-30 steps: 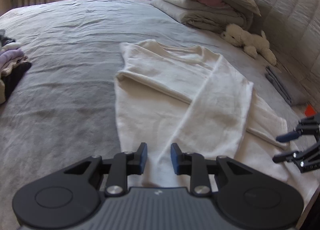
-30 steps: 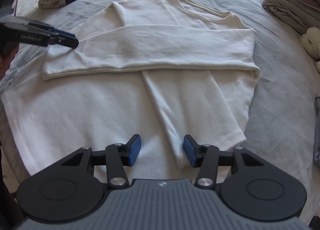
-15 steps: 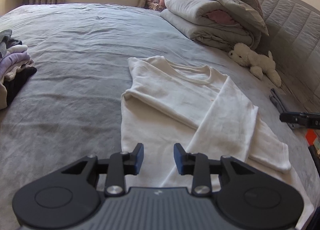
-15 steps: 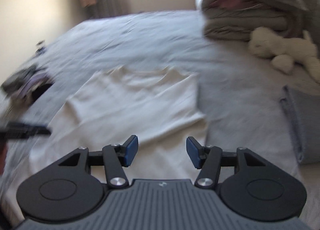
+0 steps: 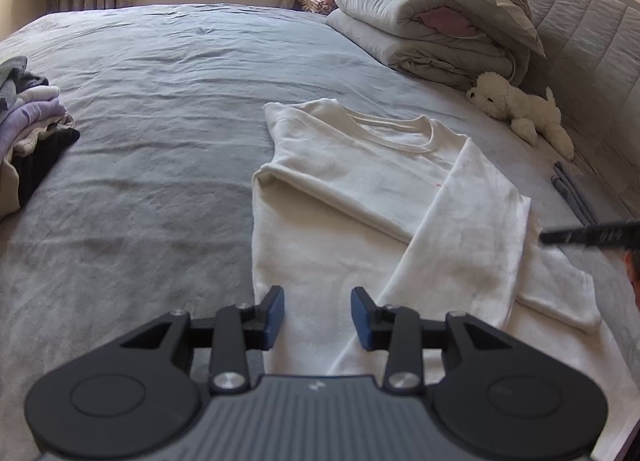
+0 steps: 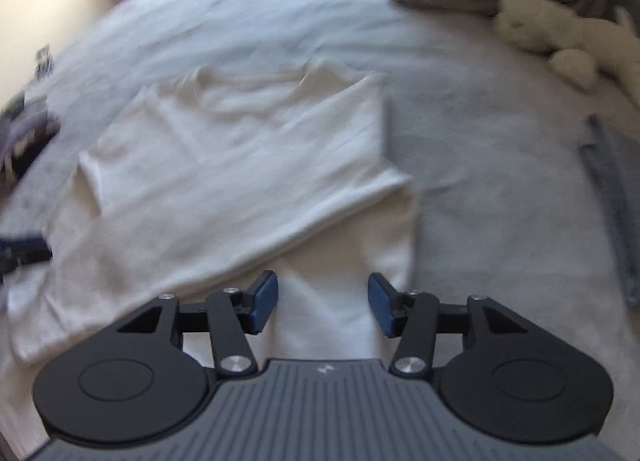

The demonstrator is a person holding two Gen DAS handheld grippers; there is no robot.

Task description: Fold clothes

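A cream long-sleeved sweater (image 5: 360,181) lies flat on the grey bed (image 5: 160,101), both sleeves folded across its chest. My left gripper (image 5: 317,313) hovers over the hem's left corner. Its jaws are opening, with nothing between the blue pads. In the blurred right wrist view the sweater (image 6: 240,165) spreads ahead. My right gripper (image 6: 323,301) hangs above the hem's right side, its jaws closing a little on nothing. A finger of the right gripper (image 5: 592,235) pokes in at the right edge of the left wrist view. The left gripper (image 6: 24,251) shows at the left edge of the right wrist view.
A pile of folded clothes (image 5: 28,129) sits at the bed's left edge. A rolled grey duvet (image 5: 432,33) and a white plush dog (image 5: 520,109) lie by the padded headboard (image 5: 580,41). A folded grey garment (image 5: 572,193) lies right of the sweater.
The left jaws have spread wider and that view shows more of the bed. The right gripper rolled and swung toward the sweater's right side; its view went blurry.
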